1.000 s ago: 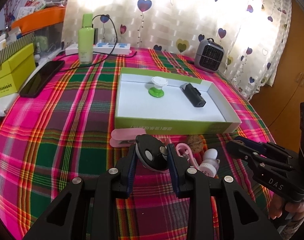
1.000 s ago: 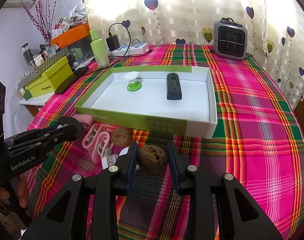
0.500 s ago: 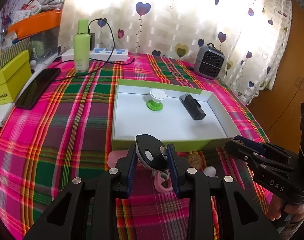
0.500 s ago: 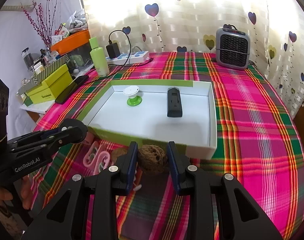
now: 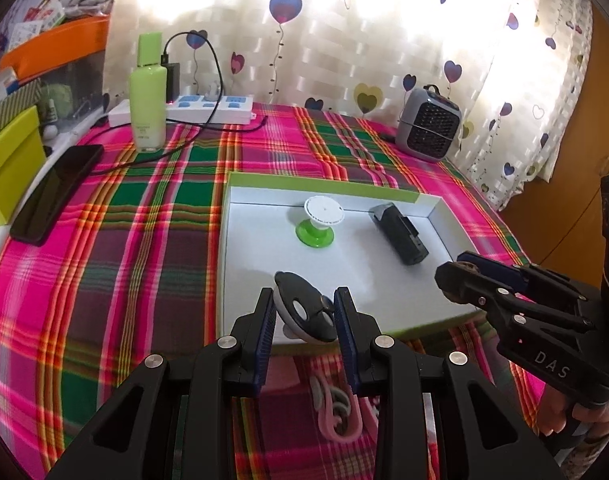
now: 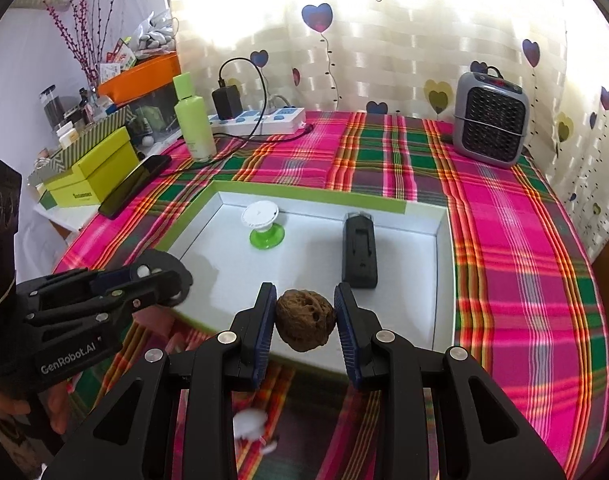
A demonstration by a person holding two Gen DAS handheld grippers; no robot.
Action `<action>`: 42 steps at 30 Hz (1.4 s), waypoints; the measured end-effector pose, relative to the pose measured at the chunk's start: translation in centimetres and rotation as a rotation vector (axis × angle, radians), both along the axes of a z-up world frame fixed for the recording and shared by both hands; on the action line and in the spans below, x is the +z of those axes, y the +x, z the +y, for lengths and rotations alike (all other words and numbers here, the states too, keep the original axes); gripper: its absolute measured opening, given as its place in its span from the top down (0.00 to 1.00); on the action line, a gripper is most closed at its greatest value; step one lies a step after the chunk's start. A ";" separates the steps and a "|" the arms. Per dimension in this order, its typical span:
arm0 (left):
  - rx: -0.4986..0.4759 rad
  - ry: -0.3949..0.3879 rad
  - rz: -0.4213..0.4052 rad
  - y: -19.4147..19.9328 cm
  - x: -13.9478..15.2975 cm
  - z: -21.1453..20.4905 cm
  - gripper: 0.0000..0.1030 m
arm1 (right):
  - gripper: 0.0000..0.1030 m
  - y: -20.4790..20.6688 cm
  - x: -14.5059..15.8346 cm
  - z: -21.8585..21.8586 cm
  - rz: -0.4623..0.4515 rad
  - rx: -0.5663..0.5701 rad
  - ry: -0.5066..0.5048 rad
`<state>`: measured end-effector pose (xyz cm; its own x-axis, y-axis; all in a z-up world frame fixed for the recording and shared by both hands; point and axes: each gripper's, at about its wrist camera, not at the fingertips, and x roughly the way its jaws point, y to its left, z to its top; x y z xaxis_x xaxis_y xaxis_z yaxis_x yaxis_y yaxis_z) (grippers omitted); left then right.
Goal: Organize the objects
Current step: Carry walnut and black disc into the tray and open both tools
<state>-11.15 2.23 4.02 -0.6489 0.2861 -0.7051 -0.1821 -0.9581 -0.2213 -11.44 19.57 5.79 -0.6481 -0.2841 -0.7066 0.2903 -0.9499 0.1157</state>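
Note:
My left gripper [image 5: 304, 314] is shut on a black and white disc-shaped gadget [image 5: 302, 312], held over the near edge of the shallow white box with green sides [image 5: 420, 288]. In the right wrist view my right gripper [image 6: 304, 316] is shut on a brown wrinkled walnut [image 6: 305, 319] above the box's near wall [image 6: 404, 360]. Inside the box stand a green and white suction holder [image 5: 318, 222] and a black rectangular device [image 5: 398, 232]. The left gripper [image 6: 160, 280] also shows at the left of the right wrist view, and the right gripper [image 5: 460, 276] at the right of the left wrist view.
A pink clip [image 5: 336, 412] and a small white item [image 6: 250, 424] lie on the plaid cloth before the box. Behind stand a green bottle [image 5: 146, 96], a power strip [image 5: 208, 108], a black phone [image 5: 56, 196], a yellow-green box [image 6: 92, 168] and a grey heater [image 6: 490, 118].
Both grippers have carried their objects forward from the cloth toward the box; they now hang over its near edge. The pink clip and the other loose items stay behind on the cloth.

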 end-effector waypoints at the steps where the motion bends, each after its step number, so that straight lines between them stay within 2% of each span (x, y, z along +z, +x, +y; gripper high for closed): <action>1: 0.000 -0.002 0.000 -0.2 0.0 0.0 0.73 | 0.70 -0.3 0.0 -0.1 0.000 0.000 0.001; 22: 0.009 0.010 -0.036 -2.6 -0.9 -0.9 0.73 | 0.70 -4.8 -1.6 -0.2 -0.056 -0.006 -0.001; 30: 0.047 0.036 -0.039 -3.5 -0.6 -2.1 0.73 | 0.70 -6.7 -1.7 -0.9 -0.066 0.003 0.025; 42: 0.036 0.045 -0.040 -3.5 -0.6 -2.1 0.73 | 0.69 -8.7 -2.6 -1.9 -0.080 0.021 0.058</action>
